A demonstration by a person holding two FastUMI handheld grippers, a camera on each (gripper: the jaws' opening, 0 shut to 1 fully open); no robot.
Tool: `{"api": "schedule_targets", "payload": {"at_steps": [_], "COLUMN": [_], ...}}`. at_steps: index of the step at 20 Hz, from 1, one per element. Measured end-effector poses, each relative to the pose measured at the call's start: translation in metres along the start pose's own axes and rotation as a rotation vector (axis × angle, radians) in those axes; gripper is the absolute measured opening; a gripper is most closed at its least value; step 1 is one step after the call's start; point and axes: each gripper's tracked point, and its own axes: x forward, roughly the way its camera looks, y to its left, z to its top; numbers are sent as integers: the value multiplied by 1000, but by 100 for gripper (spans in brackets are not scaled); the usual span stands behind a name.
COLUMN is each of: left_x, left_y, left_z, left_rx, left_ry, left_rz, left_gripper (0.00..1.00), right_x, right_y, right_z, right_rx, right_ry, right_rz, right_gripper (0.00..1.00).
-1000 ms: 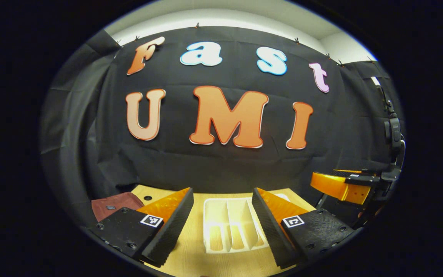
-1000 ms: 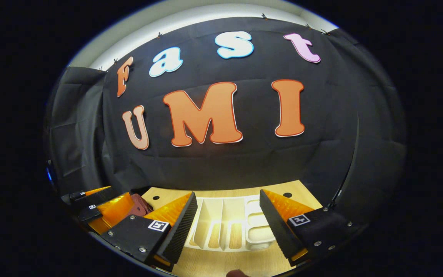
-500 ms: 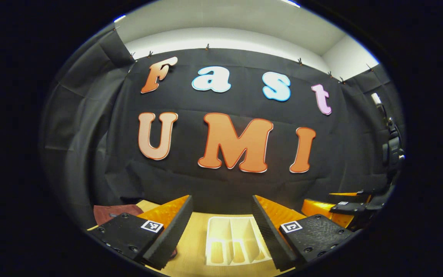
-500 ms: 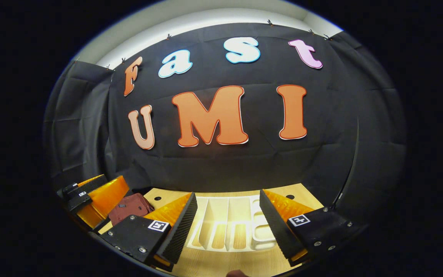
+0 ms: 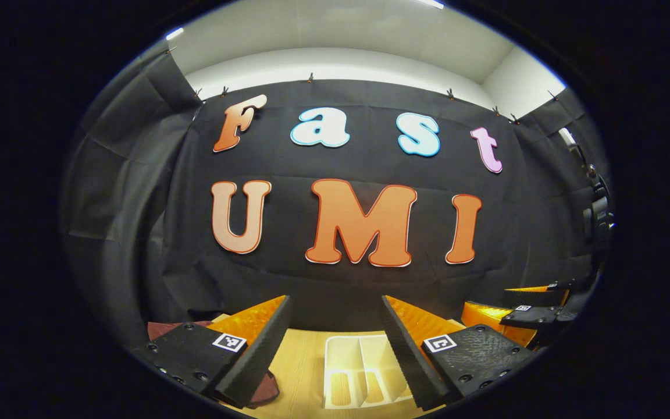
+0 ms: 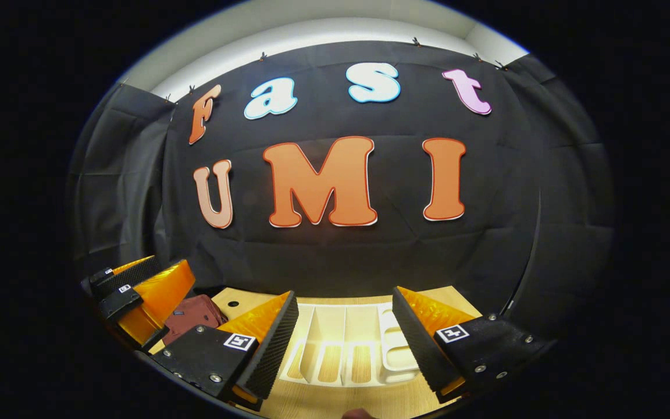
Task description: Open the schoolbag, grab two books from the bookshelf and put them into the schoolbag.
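— What is different from a second ago on my left gripper (image 5: 335, 349)?

— I see it tilted upward: the white bookshelf (image 5: 358, 378) sits lower in the left gripper view and less of it shows between the fingers, while more ceiling appears on top. The dark red schoolbag (image 5: 163, 327) has slid behind the left finger.

— And on my right gripper (image 6: 344, 343)?

— A slighter upward tilt. In the right gripper view the left gripper (image 6: 137, 297) stands higher at the left edge, and more of the schoolbag (image 6: 192, 317) is uncovered beside it.
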Motion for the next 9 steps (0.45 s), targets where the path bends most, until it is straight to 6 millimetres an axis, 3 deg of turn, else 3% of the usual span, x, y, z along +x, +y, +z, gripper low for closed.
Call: {"api": "schedule_targets", "payload": {"at_steps": [5,9], "left_x": [-1,-4], "left_y": [7,-2], "left_z": [5,4], "left_rx": [4,25], "left_ry": [-31,-22], "left_rz": [18,13], "left_gripper": [94,94], "right_x": [0,7], "right_y": [-2,-4], "right_z": [4,-5], "right_rx": [8,9], "right_ry": [-17,-15], "right_rz": [2,-10], "right_gripper": [97,97]}}
